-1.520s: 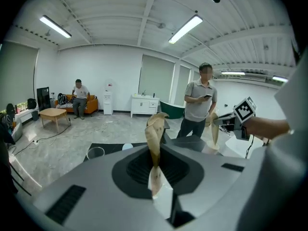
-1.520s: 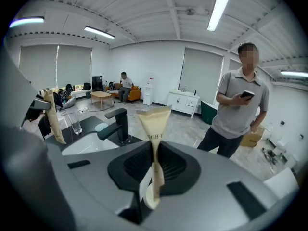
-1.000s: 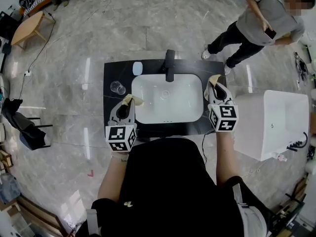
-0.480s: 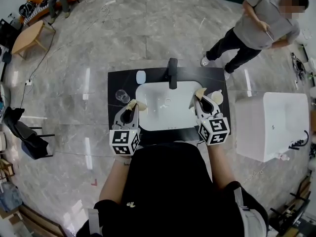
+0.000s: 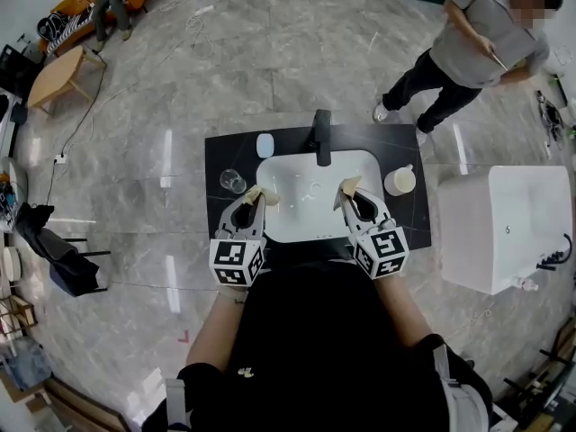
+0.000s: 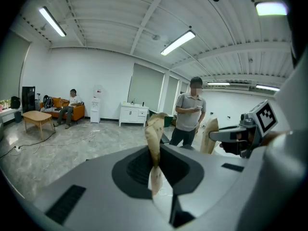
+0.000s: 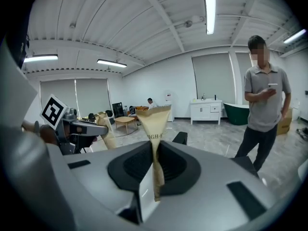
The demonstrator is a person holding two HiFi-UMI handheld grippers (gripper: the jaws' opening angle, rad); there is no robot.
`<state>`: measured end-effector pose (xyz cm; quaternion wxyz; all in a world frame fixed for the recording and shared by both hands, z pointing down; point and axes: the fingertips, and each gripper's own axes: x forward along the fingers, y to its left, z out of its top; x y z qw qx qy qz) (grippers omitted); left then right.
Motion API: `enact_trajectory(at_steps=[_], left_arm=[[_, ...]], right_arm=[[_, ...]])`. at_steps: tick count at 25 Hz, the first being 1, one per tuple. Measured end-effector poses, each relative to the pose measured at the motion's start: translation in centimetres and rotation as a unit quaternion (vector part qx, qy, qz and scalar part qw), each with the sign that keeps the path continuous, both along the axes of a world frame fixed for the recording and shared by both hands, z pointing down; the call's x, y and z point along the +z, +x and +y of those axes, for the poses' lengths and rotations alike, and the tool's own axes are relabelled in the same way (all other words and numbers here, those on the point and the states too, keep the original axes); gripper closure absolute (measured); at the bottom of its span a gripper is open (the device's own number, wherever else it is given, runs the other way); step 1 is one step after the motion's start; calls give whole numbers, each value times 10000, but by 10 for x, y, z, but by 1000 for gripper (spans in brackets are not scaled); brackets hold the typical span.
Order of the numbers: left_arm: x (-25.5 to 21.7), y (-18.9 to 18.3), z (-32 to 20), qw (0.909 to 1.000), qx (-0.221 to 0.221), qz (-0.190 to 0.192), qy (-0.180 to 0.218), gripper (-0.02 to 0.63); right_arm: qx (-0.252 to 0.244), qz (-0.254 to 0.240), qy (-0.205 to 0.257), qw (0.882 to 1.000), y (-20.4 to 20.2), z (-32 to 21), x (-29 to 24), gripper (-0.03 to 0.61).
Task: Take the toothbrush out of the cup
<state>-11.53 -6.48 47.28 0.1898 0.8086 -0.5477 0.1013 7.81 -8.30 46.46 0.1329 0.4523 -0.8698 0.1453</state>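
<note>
A pale round cup (image 5: pixel 399 180) stands on the black countertop (image 5: pixel 216 210), right of the white sink (image 5: pixel 310 207). No toothbrush shows in it or anywhere else. My right gripper (image 5: pixel 349 187) hovers over the sink's right part, a little left of the cup, its tan pads (image 7: pixel 154 124) pressed together on nothing. My left gripper (image 5: pixel 261 194) is over the sink's left edge, its pads (image 6: pixel 155 134) also closed and empty. Each gripper view shows the other gripper: the right gripper (image 6: pixel 211 134), the left gripper (image 7: pixel 103 129).
A clear glass (image 5: pixel 232 181) stands on the counter's left side and a small white object (image 5: pixel 265 145) beside the black faucet (image 5: pixel 321 135). A white box-shaped fixture (image 5: pixel 504 223) stands to the right. A person (image 5: pixel 472 39) stands beyond the counter.
My right gripper has swung left, from over the cup to over the sink's right part; the cup now stands uncovered. The left gripper has hardly moved.
</note>
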Motion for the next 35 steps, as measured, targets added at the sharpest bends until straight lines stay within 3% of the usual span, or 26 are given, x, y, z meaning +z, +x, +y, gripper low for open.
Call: enact_trajectory(at_steps=[17, 35], left_arm=[[0, 3, 7, 9999, 115, 70, 44, 571], [3, 11, 14, 9998, 157, 73, 16, 571]], right_arm=[[-343, -91, 50, 9994, -26, 11, 13, 526], [-383, -124, 121, 9991, -23, 16, 8, 526]])
